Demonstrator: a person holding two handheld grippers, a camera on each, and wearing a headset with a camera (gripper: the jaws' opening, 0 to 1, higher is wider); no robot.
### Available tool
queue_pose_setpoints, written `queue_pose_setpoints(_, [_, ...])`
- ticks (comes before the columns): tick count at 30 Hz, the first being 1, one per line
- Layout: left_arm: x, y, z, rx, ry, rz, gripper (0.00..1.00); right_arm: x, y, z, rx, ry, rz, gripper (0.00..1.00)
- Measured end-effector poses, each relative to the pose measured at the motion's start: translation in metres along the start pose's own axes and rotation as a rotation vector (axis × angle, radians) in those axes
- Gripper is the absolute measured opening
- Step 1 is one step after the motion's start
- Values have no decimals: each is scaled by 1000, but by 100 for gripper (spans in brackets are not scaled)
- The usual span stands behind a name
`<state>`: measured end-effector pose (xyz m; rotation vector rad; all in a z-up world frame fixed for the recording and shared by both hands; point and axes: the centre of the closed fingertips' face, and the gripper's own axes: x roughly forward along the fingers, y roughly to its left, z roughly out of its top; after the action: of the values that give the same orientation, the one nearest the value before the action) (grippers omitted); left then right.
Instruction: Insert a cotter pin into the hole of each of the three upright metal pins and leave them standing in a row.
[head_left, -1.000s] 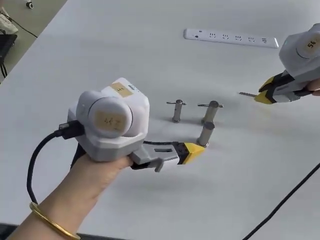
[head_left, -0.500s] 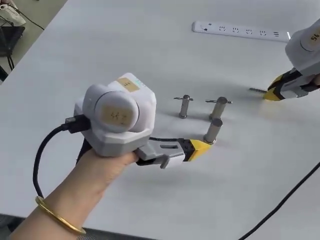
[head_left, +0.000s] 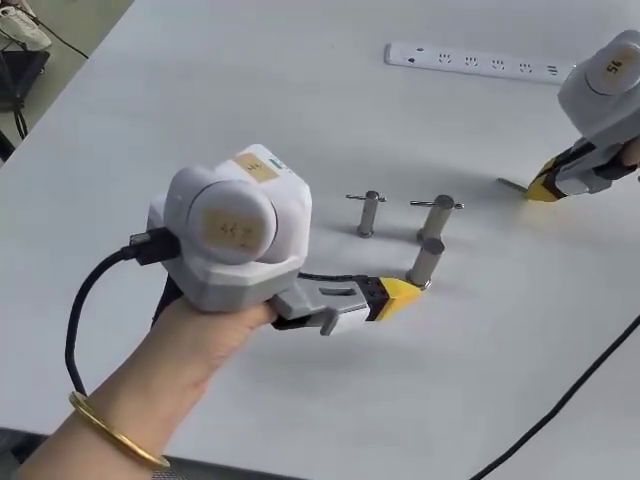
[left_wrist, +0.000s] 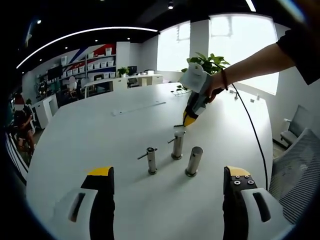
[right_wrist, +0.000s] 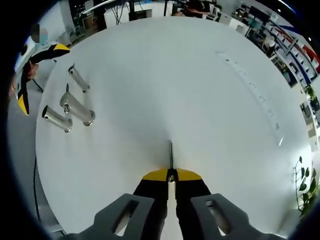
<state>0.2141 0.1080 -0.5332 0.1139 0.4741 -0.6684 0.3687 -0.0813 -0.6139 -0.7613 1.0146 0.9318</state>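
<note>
Right gripper (head_left: 543, 188) pinches the last cotter pin (head_left: 513, 184)

Its jaws are pressed together on it, at the upper right of the head view. It lies flat, free end pointing left at the metal pins. The bare metal pin (head_left: 427, 262) stands up mid-frame, lower and to the left, well apart. Left gripper (head_left: 398, 294) is much nearer, jaws spread wide, one tip just beside it. Three metal pins in all. The back-left pin (head_left: 369, 213) and back-right pin (head_left: 437, 215) each hold a cotter pin, so three cotter pins too
</note>
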Motion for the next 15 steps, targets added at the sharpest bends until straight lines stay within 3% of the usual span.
queue_pose_setpoints(5, [0, 0, 1, 3, -2, -2, 90, -1, 1, 0, 5, 0, -15, 0])
queue_pose_setpoints(15, [-1, 4, 2, 0, -7, 12, 90, -5, 11, 4, -55, -33, -27, 0])
